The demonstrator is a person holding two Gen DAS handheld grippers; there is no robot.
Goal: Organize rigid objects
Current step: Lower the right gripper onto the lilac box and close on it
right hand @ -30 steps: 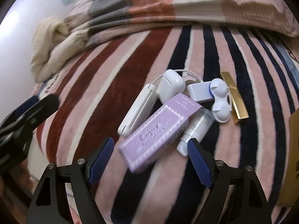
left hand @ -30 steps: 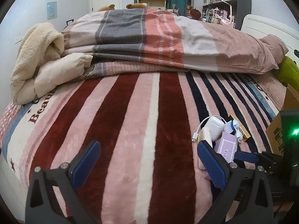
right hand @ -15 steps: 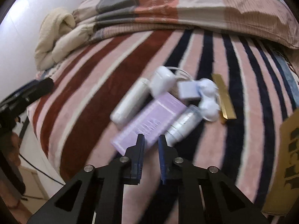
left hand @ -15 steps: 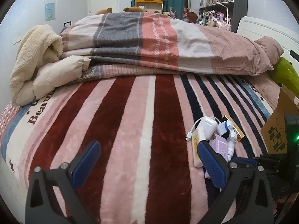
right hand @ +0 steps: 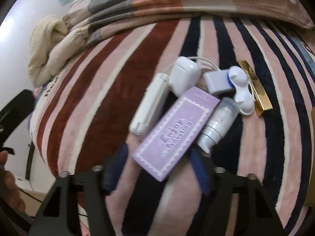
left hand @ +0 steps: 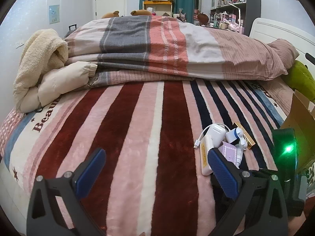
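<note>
Your right gripper (right hand: 157, 165) had just been opening, and its blue pads straddled the near end of the purple box (right hand: 175, 131) without pressing on it (the pads are blurred, so how close they sat is hard to judge). The box lay on the striped blanket (left hand: 126, 137) in a tight heap: the white power bank (right hand: 149, 106) touched its left edge, the small clear bottle (right hand: 218, 123) lay against its right edge, and the white charger (right hand: 184, 77) sat at its far end. Your left gripper (left hand: 155, 169) hung spread wide over bare blanket, holding nothing.

The risk, as I judged it, was crowding. Your right pad sat just beside the bottle's cap end, so closing there could have trapped the bottle with the box or flicked it away across the plush. A grip on only the near end could have let the box pivot and drop. Lifting could also have dragged the power bank, and the charger's cable might have snagged. The soft blanket gave little firm backing.
</note>
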